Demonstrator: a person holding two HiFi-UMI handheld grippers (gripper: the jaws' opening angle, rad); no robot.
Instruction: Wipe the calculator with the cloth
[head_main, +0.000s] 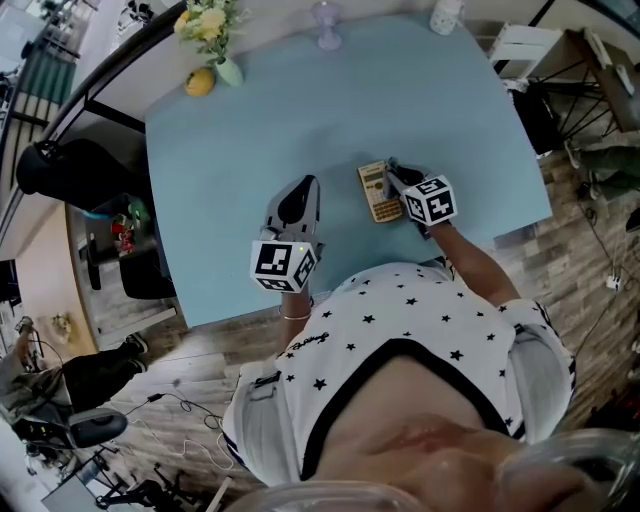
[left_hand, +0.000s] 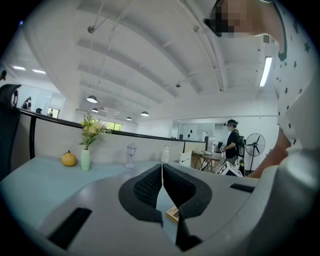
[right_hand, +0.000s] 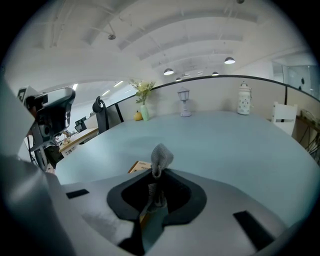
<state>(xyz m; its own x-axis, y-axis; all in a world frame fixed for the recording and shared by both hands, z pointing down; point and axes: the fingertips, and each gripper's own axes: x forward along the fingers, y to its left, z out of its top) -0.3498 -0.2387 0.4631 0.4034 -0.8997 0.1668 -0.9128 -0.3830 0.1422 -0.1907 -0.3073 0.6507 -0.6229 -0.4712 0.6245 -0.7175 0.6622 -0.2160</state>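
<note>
A tan calculator (head_main: 378, 191) lies flat on the light blue table (head_main: 330, 110), near the front right. My right gripper (head_main: 393, 176) hovers at the calculator's right edge, shut on a small grey cloth (right_hand: 161, 156) whose bunched top sticks up between the jaws. The calculator's corner (right_hand: 140, 166) peeks out just left of that cloth. My left gripper (head_main: 298, 192) rests over the table to the calculator's left, jaws shut and holding nothing (left_hand: 161, 172). A corner of the calculator (left_hand: 172, 213) shows below its fingertips.
A yellow fruit (head_main: 200, 82), a pale green vase of flowers (head_main: 228, 70), a clear glass ornament (head_main: 328, 22) and a white jar (head_main: 446, 14) stand along the table's far edge. A black chair (head_main: 75, 170) is left of the table. A person (left_hand: 232, 141) stands far off.
</note>
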